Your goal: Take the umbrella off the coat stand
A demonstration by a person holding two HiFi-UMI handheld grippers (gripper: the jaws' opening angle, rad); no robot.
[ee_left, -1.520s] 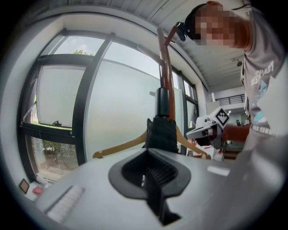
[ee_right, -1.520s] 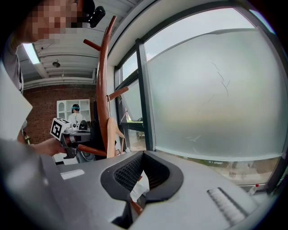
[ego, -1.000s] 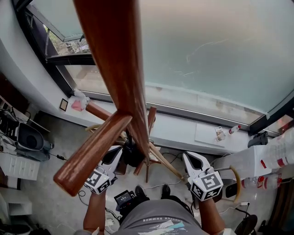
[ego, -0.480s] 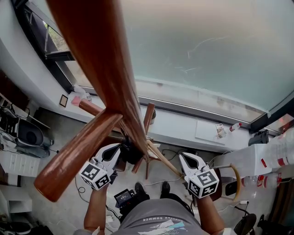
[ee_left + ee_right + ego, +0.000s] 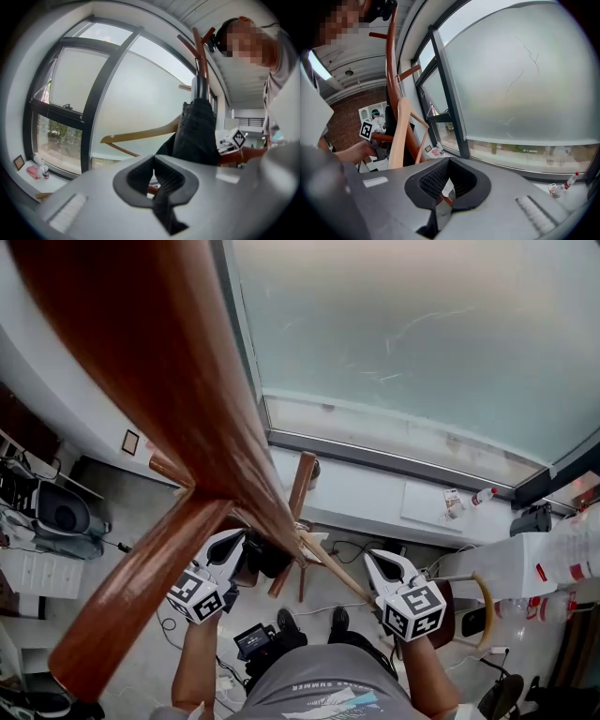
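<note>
the left gripper (image 5: 236, 545) is closed on nothing, its jaws pressed together. the right gripper (image 5: 377, 561) is likewise seen shut and empty. the umbrella (image 5: 267, 557), black and furled, is hung close against the pole of the coat stand (image 5: 187, 399). it is found just beside the left gripper's tips, though whether it is touched cannot be told. from the right gripper it is kept apart by a pale wooden arm (image 5: 398, 136). the step in hand is judged to be a reach, with no grasp made yet. the left jaws would need to be opened before the shaft is approached. the shaft is best taken squarely, so that the umbrella can be lifted clear rather than dragged against the wood.
</note>
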